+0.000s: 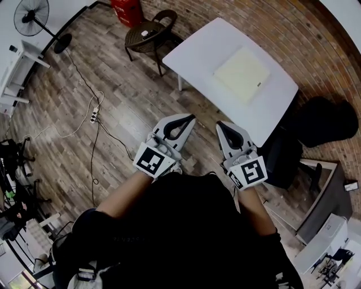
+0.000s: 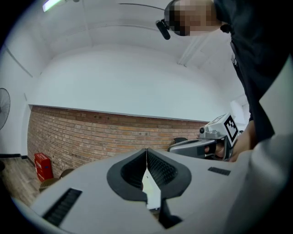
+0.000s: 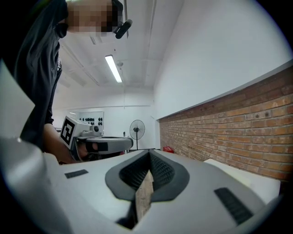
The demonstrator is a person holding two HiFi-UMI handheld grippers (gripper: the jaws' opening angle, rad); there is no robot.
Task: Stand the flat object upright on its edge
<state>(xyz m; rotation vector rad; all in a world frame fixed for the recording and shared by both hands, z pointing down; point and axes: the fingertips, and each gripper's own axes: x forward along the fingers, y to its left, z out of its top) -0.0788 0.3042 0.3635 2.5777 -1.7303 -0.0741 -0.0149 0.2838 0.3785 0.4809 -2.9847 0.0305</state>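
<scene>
A pale cream flat square panel [image 1: 243, 73] lies flat on the white table [image 1: 197, 48] at the upper right of the head view. Both grippers are held level in front of the person, short of the table's near edge and over the wooden floor. My left gripper [image 1: 190, 118] has its jaws shut with nothing between them, and the left gripper view [image 2: 146, 151] shows the same. My right gripper [image 1: 220, 125] is beside it, also shut and empty, as its own view [image 3: 149, 154] confirms. Each gripper view also shows the other gripper, the right gripper [image 2: 201, 145] and the left gripper [image 3: 101, 144].
A brown wicker chair [image 1: 150, 33] and a red container [image 1: 128, 10] stand beyond the table's left end. A brick wall [image 2: 91, 137] runs behind the table. A black seat [image 1: 324, 121] is at the right. A cable with a power strip [image 1: 94, 116] crosses the floor, and a fan [image 1: 32, 16] stands far left.
</scene>
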